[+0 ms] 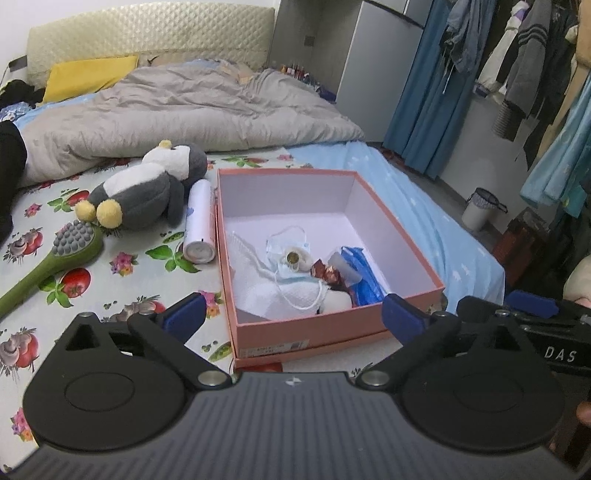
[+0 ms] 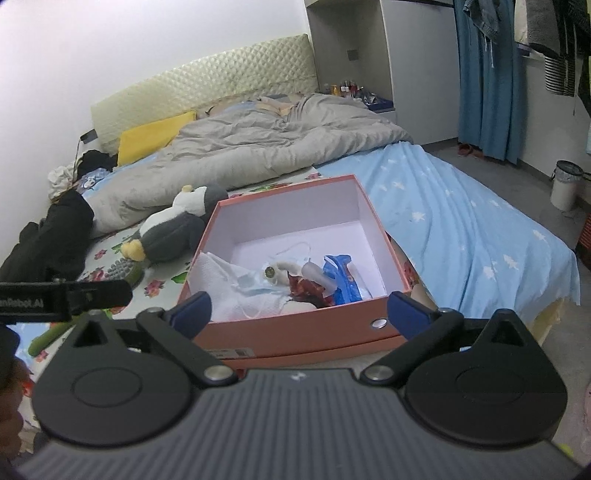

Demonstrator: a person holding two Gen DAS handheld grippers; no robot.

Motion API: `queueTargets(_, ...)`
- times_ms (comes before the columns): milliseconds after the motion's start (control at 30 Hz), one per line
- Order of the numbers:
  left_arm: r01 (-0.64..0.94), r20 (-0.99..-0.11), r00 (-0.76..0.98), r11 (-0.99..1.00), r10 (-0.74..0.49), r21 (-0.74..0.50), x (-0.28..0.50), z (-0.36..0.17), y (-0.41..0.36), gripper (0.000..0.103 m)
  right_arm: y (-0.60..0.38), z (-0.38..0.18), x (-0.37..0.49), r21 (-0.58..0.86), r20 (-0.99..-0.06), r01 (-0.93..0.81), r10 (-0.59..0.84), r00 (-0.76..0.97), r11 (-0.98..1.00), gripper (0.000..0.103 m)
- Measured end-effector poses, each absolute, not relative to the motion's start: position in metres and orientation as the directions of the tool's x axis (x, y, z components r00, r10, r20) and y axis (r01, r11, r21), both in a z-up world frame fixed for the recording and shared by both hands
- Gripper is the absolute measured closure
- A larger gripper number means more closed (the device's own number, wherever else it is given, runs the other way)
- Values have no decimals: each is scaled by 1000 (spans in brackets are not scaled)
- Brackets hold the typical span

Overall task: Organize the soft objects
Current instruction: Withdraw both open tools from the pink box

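Penguin plush (image 1: 147, 188) beside spray can (image 1: 199, 225) shows only leftward; both tongs (image 1: 291, 317) (image 2: 299, 310) spread, empty.

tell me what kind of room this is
A bedroom, most likely: a bed with a rumpled duvet and padded headboard, and clothes hanging on an open rail beside it.

We cannot read the label (image 1: 272, 348) on the box (image 1: 306, 332), its near wall hides part of the contents, and the brush (image 1: 44, 266) handle runs off-frame.
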State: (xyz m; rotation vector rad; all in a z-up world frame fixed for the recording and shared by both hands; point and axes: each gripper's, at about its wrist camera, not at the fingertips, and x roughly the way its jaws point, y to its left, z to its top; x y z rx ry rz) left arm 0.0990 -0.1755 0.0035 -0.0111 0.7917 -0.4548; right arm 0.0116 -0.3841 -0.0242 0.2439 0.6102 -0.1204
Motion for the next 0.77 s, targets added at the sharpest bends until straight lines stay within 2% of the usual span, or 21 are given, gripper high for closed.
queueTargets(767,364,-679,631,916,-375,-167,102,-1,-172,0,-382,-28,15,183,-592,188,-45,805,965,0)
